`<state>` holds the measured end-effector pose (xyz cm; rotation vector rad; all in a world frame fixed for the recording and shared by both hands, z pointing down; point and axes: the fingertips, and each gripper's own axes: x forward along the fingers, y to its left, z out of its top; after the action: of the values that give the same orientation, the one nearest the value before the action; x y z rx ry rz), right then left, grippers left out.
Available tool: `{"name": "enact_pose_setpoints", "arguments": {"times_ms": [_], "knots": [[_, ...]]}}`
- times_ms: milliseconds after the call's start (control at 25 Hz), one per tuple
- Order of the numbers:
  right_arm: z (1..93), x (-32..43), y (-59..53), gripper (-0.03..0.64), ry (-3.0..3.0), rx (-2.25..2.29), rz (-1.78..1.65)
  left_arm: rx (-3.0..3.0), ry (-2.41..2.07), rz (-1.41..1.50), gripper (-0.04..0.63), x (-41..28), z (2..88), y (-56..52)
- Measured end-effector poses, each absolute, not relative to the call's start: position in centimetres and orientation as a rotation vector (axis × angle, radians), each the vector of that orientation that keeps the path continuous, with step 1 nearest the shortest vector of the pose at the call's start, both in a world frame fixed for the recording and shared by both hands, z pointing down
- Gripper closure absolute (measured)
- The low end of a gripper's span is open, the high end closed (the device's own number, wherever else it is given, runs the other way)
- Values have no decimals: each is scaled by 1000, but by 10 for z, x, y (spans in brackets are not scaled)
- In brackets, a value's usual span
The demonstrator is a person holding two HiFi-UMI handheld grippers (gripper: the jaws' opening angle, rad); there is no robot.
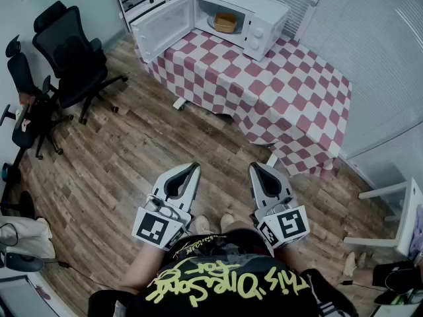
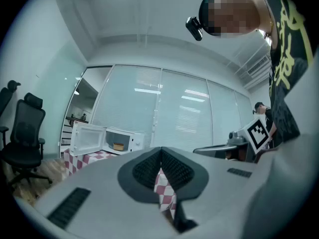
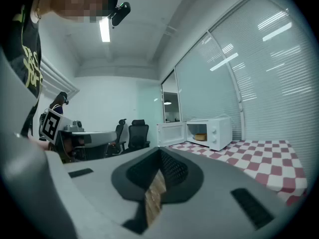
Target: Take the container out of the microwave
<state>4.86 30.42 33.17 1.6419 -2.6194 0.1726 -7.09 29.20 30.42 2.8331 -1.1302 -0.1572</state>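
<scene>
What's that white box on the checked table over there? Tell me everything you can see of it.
It is a white microwave, boxy and smooth, like painted metal or plastic. It stands upright at the far end of a red-and-white checked tablecloth. Its door is wide open, swung out to the left in the head view. A control panel with two round knobs sits to the right of the opening. Inside rests a small tan container. Nothing else touches it.

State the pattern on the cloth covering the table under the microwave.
The tablecloth has a red-and-white check; the head view shows it best.
</scene>
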Motion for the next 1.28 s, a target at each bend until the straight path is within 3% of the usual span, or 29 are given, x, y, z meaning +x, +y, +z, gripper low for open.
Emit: {"name": "enact_pose_setpoints", "arguments": {"times_ms": [1280], "knots": [[310, 28, 304, 607, -2576, 1710, 69, 2912, -1185, -104, 588, -96, 296, 297]]}}
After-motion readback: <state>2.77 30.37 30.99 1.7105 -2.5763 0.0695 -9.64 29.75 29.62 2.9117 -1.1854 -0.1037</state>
